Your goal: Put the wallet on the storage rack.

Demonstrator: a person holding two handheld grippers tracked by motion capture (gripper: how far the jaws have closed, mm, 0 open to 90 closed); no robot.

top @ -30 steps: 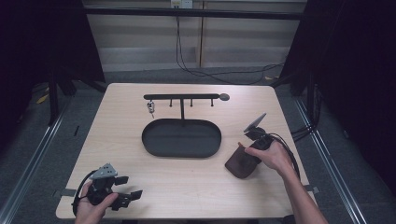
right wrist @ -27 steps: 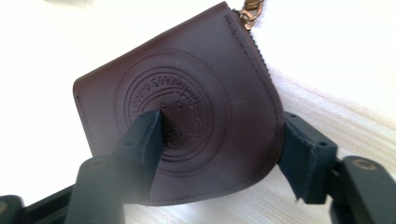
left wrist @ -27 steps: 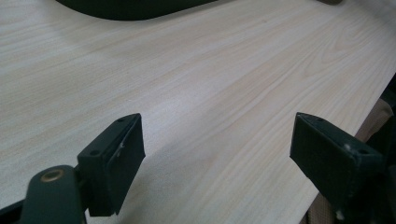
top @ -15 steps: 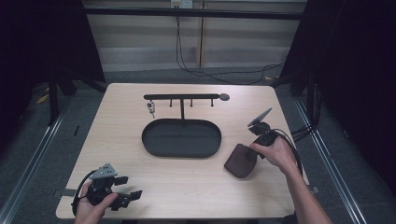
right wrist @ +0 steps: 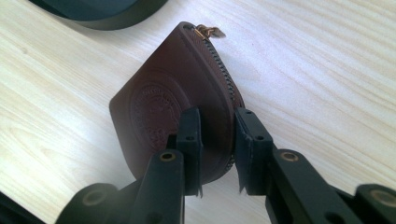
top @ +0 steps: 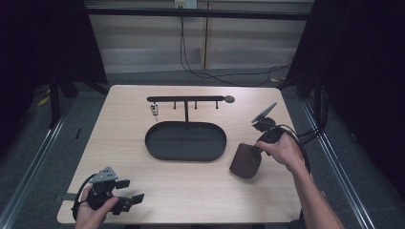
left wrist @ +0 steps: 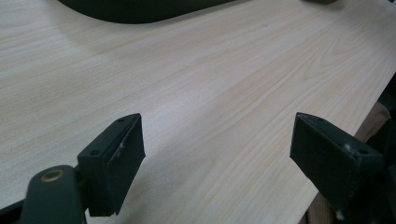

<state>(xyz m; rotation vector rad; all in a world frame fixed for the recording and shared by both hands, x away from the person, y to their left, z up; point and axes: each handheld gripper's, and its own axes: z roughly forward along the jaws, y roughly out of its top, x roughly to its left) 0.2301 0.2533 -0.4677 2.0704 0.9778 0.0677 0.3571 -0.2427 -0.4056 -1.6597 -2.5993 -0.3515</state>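
So the landmark here is the black oval tray [top: 185, 141] sitting mid-table [top: 124, 114]. Looks like nothing's in it, just the dark bottom. Right behind the tray is a little black rack [top: 186, 99], a horizontal bar on a post with a few pegs hanging down, and one small metal thing [top: 154, 110] dangling off the peg at the bar's left end. Can't tell what it is, too tiny.

Just right of the tray, a bit toward the person, there's a brown leather pouch [right wrist: 177, 98] with a zipper along its edge and a round embossed stamp on the side. Zipper looks closed, gold pull [right wrist: 208, 31] at the far end, so no idea what's inside. It's tipped up on edge on the table, not lying flat. The right gripper [right wrist: 215, 135] is clamped on the pouch's near end, one jaw on each face, with the hand [top: 285, 150] wrapped around the gripper body.

The left gripper [top: 125, 192] is well off from the tray, down by the near left corner of the table. Its jaws are spread wide with only bare wood between them, holding nothing.
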